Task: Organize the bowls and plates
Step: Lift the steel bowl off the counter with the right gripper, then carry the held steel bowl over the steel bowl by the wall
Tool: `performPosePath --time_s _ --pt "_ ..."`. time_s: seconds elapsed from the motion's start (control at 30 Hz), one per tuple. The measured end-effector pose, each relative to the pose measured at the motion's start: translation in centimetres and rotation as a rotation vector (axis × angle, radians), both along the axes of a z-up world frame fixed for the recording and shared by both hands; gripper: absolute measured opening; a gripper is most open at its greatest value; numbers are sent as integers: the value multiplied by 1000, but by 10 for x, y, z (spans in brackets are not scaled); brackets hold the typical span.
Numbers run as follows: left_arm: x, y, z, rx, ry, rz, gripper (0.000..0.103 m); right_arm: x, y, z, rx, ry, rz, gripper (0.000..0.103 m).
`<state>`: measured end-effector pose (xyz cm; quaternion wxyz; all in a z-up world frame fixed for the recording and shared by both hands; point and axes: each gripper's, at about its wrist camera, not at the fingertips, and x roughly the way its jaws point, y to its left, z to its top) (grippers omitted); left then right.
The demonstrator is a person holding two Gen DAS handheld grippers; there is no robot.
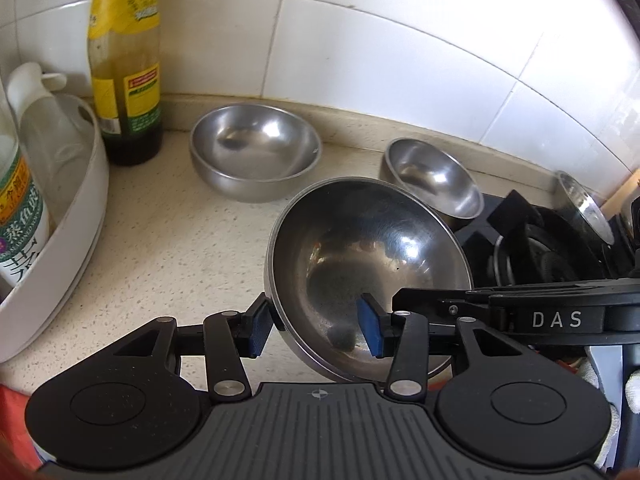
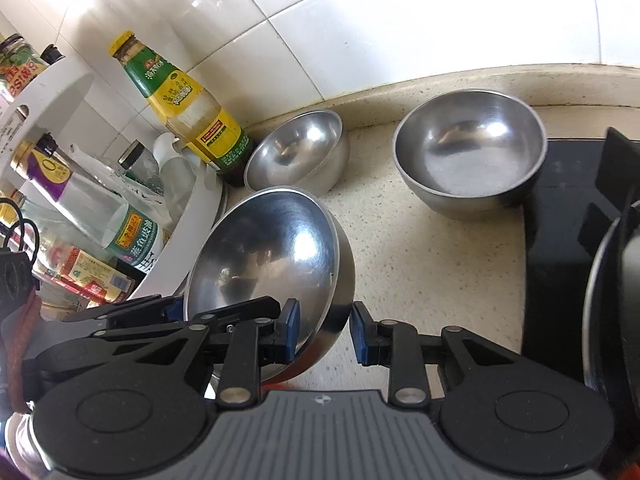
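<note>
At the back of the table (image 1: 160, 248), by the white tiled wall (image 1: 360, 40), I hold a steel bowl (image 1: 360, 240) tipped up off the surface, its hollow facing me, with both tools on it. My right gripper (image 2: 324, 334) is clamped across the bowl's wall on its right side: one blue pad sits inside the hollow, the other against the rounded outside. My left gripper (image 1: 314, 330) straddles the rim on the bowl's left side, but its jaws stand apart. The outer pad is just beside the rim, the inner pad hangs over the bowl's floor, and I see no squeeze on the metal there. Behind the held bowl, a second bowl (image 1: 256, 152) stands upright on the table near the wall, just beside a tall sauce bottle (image 1: 126, 80) with a yellow and green label. A third bowl (image 1: 434, 178), also upright, stands further right, touching the edge of the black stove (image 1: 520, 232). To the left, a white round caddy (image 1: 80, 200) holds more bottles and jars, one of them leaning. Part of a dark pan (image 2: 608, 300) shows on the stove at the right edge of my right wrist view.
</note>
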<state>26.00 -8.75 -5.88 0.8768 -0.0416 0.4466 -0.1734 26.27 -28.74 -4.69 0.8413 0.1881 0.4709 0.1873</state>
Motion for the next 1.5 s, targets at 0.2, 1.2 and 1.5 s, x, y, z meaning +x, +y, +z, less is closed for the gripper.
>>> performPosePath --time_s 0.2,1.2,1.5 --pt "-9 -8 -4 16 10 -26 57 -10 -1 -10 -9 48 9 27" --pt "91 29 1 -22 11 350 82 151 32 31 -173 -77 66 40" --pt "127 36 -29 -57 74 397 63 192 58 -12 -193 23 125 32"
